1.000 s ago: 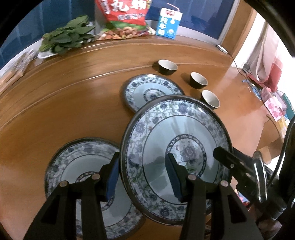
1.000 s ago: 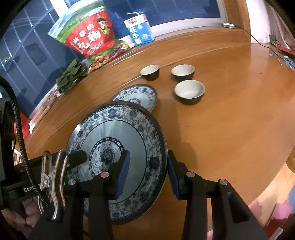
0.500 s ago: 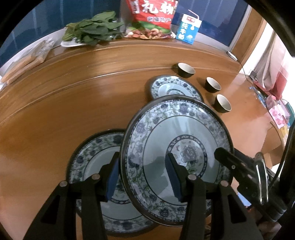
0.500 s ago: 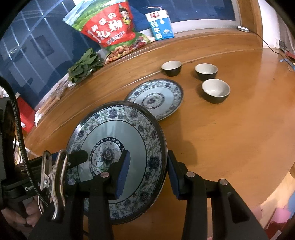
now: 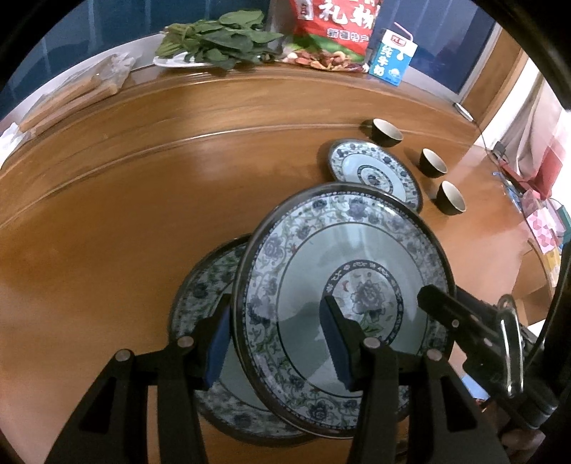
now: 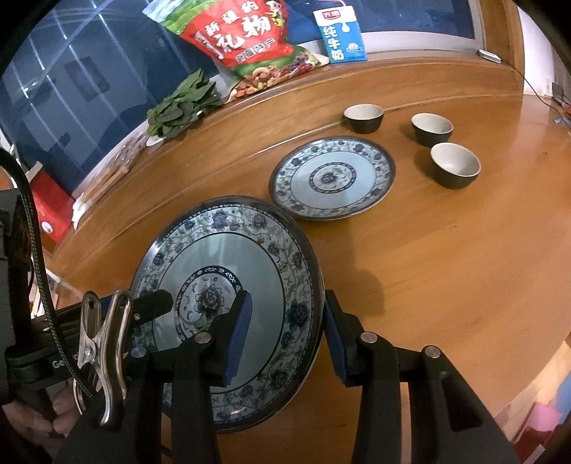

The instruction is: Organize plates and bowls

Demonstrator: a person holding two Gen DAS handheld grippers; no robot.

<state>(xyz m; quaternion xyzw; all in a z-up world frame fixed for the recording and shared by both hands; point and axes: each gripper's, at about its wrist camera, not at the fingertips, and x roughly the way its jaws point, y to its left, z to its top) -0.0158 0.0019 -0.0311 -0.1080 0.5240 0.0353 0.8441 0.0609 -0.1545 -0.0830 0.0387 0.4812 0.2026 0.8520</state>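
My left gripper (image 5: 276, 342) and right gripper (image 6: 285, 337) each pinch an opposite rim of the round blue-and-white floral china plate (image 5: 342, 307), tilted above a matching plate (image 5: 228, 392) lying near on the wooden table (image 5: 125, 214). I'd level it, centre it, then lower gently.

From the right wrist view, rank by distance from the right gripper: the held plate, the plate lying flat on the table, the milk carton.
1. Blue-and-white floral plate, between the right gripper fingers.
2. Matching smaller floral plate, flat on the table, mid-distance.
3. Blue-and-white milk carton, upright at the far edge.
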